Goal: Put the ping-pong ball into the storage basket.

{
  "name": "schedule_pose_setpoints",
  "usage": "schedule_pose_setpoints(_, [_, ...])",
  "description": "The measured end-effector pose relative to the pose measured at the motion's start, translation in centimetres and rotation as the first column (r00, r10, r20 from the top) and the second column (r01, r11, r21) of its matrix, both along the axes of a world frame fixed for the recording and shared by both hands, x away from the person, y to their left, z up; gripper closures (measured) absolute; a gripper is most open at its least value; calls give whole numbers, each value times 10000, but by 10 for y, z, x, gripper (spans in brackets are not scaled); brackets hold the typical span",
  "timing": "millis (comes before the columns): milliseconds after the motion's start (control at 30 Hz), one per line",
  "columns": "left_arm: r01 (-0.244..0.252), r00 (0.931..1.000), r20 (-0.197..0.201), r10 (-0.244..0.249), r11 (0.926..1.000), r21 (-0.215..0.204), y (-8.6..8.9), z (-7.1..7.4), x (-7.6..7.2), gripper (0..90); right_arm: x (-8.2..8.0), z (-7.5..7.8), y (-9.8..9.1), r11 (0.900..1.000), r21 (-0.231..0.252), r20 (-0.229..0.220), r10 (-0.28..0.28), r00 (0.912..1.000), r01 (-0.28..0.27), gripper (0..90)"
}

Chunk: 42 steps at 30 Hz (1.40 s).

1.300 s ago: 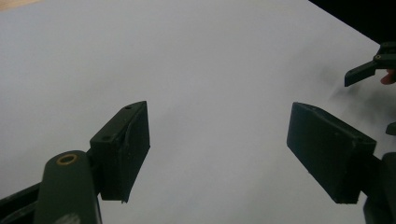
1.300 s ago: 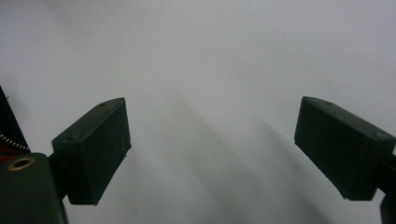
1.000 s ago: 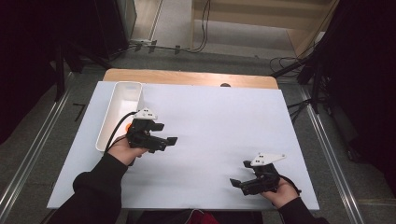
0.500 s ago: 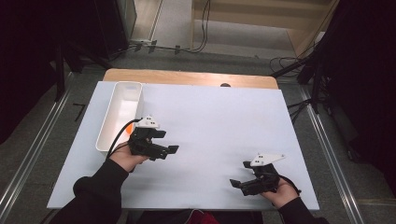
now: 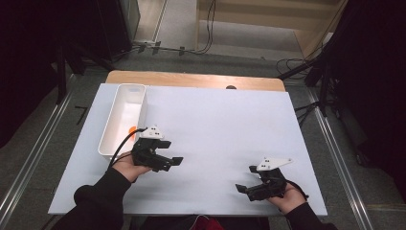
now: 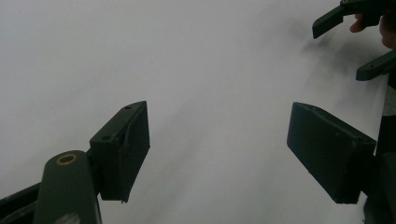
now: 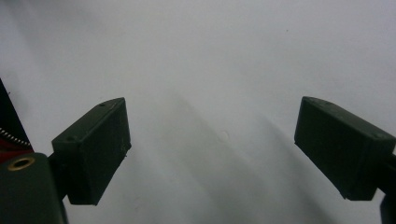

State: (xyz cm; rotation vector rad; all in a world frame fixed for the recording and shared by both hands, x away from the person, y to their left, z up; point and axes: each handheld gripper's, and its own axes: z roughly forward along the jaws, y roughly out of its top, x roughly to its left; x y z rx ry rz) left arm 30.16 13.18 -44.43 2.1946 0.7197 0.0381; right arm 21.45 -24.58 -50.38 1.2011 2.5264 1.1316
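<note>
A small orange thing (image 5: 131,128), too small to make out, perhaps a ball, lies in the white tray (image 5: 111,143) at the table's left edge, just beyond the left gripper (image 5: 173,161). That gripper's jaws stand apart with nothing between them, over the bare white table (image 5: 230,124). The right gripper (image 5: 241,188), well apart near the front edge, is likewise spread and empty. Since a second ago, the left gripper has drawn back from beside the tray toward the person; the right has kept its place.

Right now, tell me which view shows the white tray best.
The high view: the white tray lies whole at the table's left edge, a small orange thing inside. The left and right gripper views look across bare white tabletop between open jaws instead.
</note>
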Motion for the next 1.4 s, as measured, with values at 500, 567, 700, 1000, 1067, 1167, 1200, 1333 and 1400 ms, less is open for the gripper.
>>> schedule_pose_setpoints(500, [363,9989,279,-367,9992,147,5,-9,-10,214,0,0,0,10000,0,-43,-14,10000,14,93])
schedule_pose_setpoints(567, [385,9987,316,-392,9990,225,6,-11,-12,214,0,0,0,10000,-1,-21,-15,10000,15,93])
schedule_pose_setpoints(700, [493,9982,331,-506,9981,373,9,-14,-14,214,0,0,0,10000,10,-12,-11,10000,11,93])
schedule_pose_setpoints(1000, [530,9982,264,-542,9975,459,18,-21,-18,214,0,0,0,10000,-22,-51,0,10000,0,93])
schedule_pose_setpoints(1067, [538,9982,238,-549,9976,441,20,-22,-19,214,0,0,0,10000,-23,-53,1,10000,-1,93])
schedule_pose_setpoints(1167, [604,9980,170,-613,9970,490,23,-23,-20,214,0,0,0,10000,-26,-54,-2,10000,2,93])
schedule_pose_setpoints(1200, [635,9978,165,-644,9967,513,23,-24,-21,214,0,0,0,10000,-23,-61,-7,10000,7,93])
schedule_pose_setpoints(1333, [974,9946,296,-993,9934,604,24,-27,-25,214,0,0,0,10000,-36,-77,-4,10000,4,93])
schedule_pose_setpoints(1400, [1072,9936,281,-1090,9925,593,25,-27,-26,214,0,-1,0,10000,-58,-70,-6,10000,6,93])
